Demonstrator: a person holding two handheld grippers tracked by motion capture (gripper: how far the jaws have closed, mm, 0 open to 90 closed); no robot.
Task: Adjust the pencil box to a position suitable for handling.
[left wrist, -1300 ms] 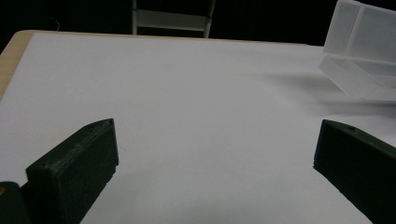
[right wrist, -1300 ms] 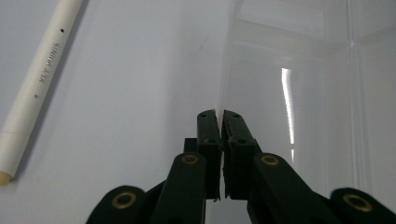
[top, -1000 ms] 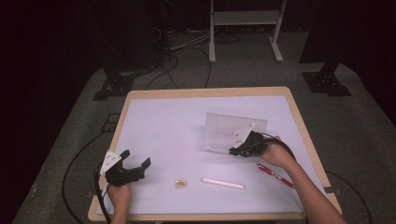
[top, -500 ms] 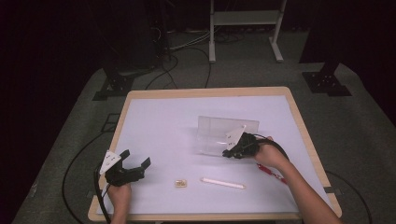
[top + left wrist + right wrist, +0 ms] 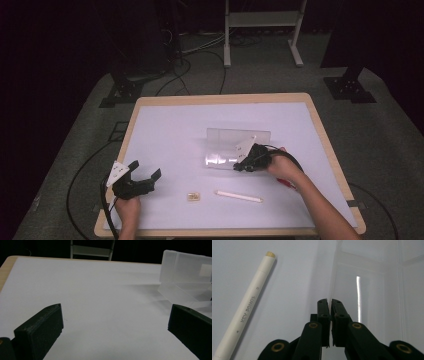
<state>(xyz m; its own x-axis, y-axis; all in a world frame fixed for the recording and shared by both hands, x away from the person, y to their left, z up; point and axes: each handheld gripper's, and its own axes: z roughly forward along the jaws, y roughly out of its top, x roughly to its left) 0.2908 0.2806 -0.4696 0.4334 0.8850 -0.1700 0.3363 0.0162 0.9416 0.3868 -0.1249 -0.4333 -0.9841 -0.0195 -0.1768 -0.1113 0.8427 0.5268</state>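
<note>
A clear plastic box (image 5: 239,136) stands open in the middle of the table, one panel upright and one flat. My right gripper (image 5: 239,166) is shut on the thin front edge of the flat panel; in the right gripper view its jaws (image 5: 329,301) pinch that edge of the box (image 5: 367,290). A white pen (image 5: 239,196) lies near the front, and it also appears left of the jaws as the white pen (image 5: 249,307). My left gripper (image 5: 146,168) rests open at the front left. Nothing sits between its jaws (image 5: 116,312), with the box (image 5: 185,267) farther off.
A small tan block (image 5: 194,197) lies left of the white pen. A red pen (image 5: 286,183) pokes out beside the right hand. The table's wooden rim (image 5: 220,98) borders a white mat. Cables and stands sit on the floor behind.
My right gripper has moved to the left, and the clear box has slid left with it. The left gripper has stayed where it was.
</note>
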